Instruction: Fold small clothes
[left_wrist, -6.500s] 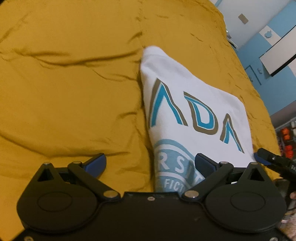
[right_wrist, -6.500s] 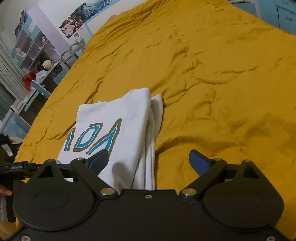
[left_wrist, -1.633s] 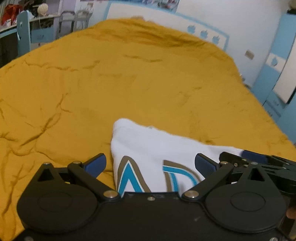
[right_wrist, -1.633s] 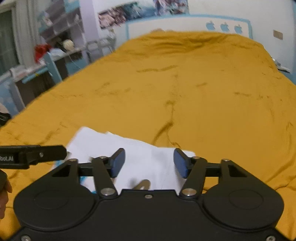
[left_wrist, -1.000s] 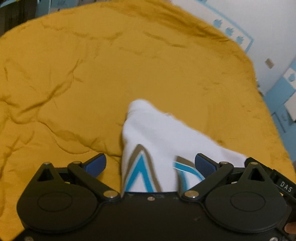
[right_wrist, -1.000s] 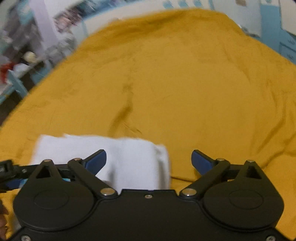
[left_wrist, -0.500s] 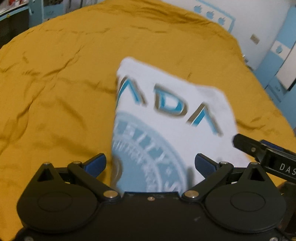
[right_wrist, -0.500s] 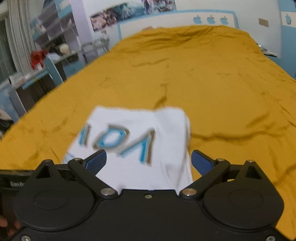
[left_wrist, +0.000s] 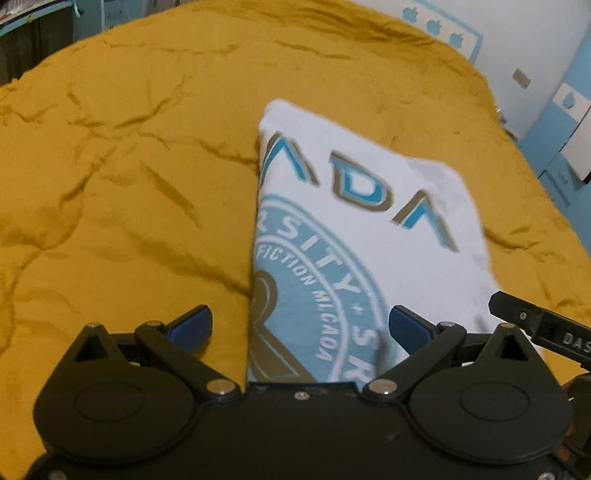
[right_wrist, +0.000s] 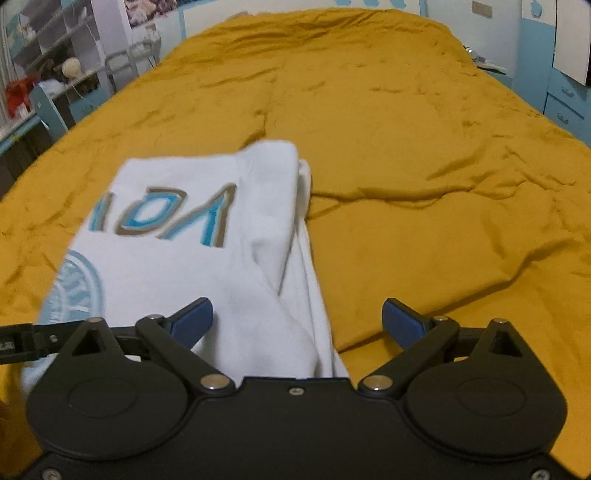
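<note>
A white printed T-shirt (left_wrist: 354, 236) lies folded into a narrow rectangle on the bed, on a mustard-yellow bedspread (left_wrist: 122, 192). It carries big blue and brown letters and a round light-blue seal. The left gripper (left_wrist: 299, 325) has its fingers wide apart and holds nothing; the near end of the shirt lies between and below them. The right gripper (right_wrist: 297, 317) is also spread wide and empty, above the near right corner of the shirt (right_wrist: 207, 236), where the stacked layers show as loose edges along the right side. In the left view the tip of the right gripper is seen at the right edge of the shirt.

I judge that the fold is almost finished and one more fold, the near end over the far end, or only a tidying, is left. To do it well, each gripper should come down on one near corner and take all layers together, not only the top one, because the loose edges on the right can slip apart. Both should then lift equally and lay the cloth flat, so the print stays straight.

The bedspread is soft and wrinkled, so it gives under pressure and the fingers may pinch it together with the shirt. Around the bed are blue and white walls, shelves (right_wrist: 48, 40) with small things at the left, posters, and blue drawers (right_wrist: 565, 99) at the right.
</note>
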